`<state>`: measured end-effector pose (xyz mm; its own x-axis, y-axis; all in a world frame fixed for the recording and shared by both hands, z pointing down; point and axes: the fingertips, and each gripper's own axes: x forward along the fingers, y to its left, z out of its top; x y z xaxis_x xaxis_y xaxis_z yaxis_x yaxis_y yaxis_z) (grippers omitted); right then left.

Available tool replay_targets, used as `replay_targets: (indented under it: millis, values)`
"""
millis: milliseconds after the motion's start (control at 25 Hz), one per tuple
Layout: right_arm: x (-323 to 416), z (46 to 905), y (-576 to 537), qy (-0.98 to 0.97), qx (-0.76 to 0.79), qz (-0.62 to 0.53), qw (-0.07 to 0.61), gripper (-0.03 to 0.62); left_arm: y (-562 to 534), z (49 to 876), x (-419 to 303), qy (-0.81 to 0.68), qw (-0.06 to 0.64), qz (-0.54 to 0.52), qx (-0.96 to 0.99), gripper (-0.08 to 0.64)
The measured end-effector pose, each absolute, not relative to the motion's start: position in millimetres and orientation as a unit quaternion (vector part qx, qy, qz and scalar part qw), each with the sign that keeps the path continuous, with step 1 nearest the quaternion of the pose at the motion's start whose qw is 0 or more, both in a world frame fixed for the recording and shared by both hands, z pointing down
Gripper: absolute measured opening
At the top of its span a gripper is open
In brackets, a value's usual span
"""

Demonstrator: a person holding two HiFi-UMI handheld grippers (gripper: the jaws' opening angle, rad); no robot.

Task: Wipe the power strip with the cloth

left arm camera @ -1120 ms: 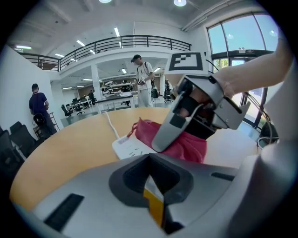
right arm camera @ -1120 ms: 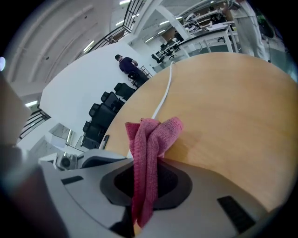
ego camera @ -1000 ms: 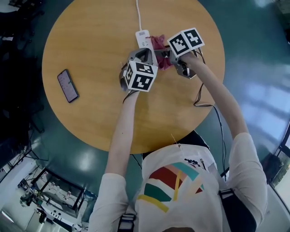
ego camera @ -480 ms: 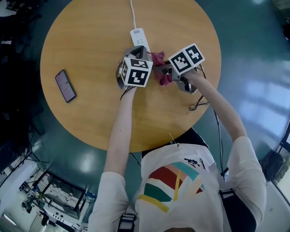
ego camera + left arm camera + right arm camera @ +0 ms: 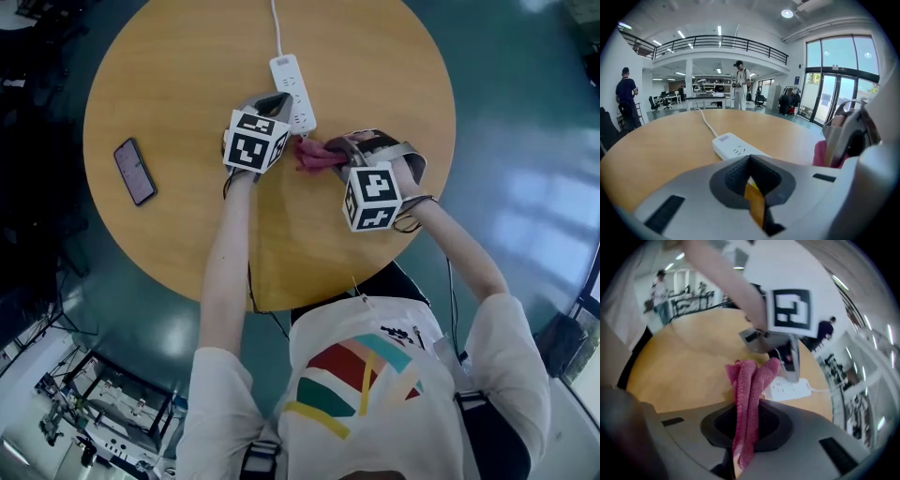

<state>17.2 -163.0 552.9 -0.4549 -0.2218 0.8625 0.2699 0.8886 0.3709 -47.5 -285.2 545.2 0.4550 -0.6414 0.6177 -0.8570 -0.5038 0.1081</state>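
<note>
Round wooden worktop (image 5: 187, 56). The white power strip (image 5: 292, 89) lies toward the far edge, near the middle, and its white cord (image 5: 277, 28) runs off the far edge. There is a small coloured label at the strip's cord end, print too small to read.

Left tool (image 5: 750, 161) is pressed together with nothing in it. It sits by the strip's near left side; can't tell if they touch.

Right tool (image 5: 746, 416) pinches a folded pink cloth (image 5: 749, 380), bunched just off the strip's near end.

Each tool's cube has black-and-white square markers, no words. Phone (image 5: 134, 172) lies flat near the left edge, screen lit, unreadable.
</note>
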Motion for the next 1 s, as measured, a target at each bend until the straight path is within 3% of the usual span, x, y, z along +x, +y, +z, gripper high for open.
replay_targets:
  millis: [120,320,840,1000]
  values:
    - [-3.0,557.7,-152.8,-0.779,-0.045,-0.351,0.517,0.039,-286.1,543.6,-48.3,-0.462,0.216,0.255,0.822,0.028]
    - [-32.4,557.7,-169.1,-0.768,-0.028,-0.388,0.508,0.040,-285.9,543.6,-47.4,-0.464,0.194,0.279,0.818,0.027]
    - [24.0,568.1,-205.6,-0.762,0.029,-0.330,0.557,0.040,-288.1,544.0,-48.2,-0.462,0.197,0.275,0.820,0.028]
    - [37.3,549.1,-209.4,-0.781,0.060,-0.312,0.538,0.039,-276.9,536.7,-42.3,-0.502,0.206,0.279,0.792,0.027]
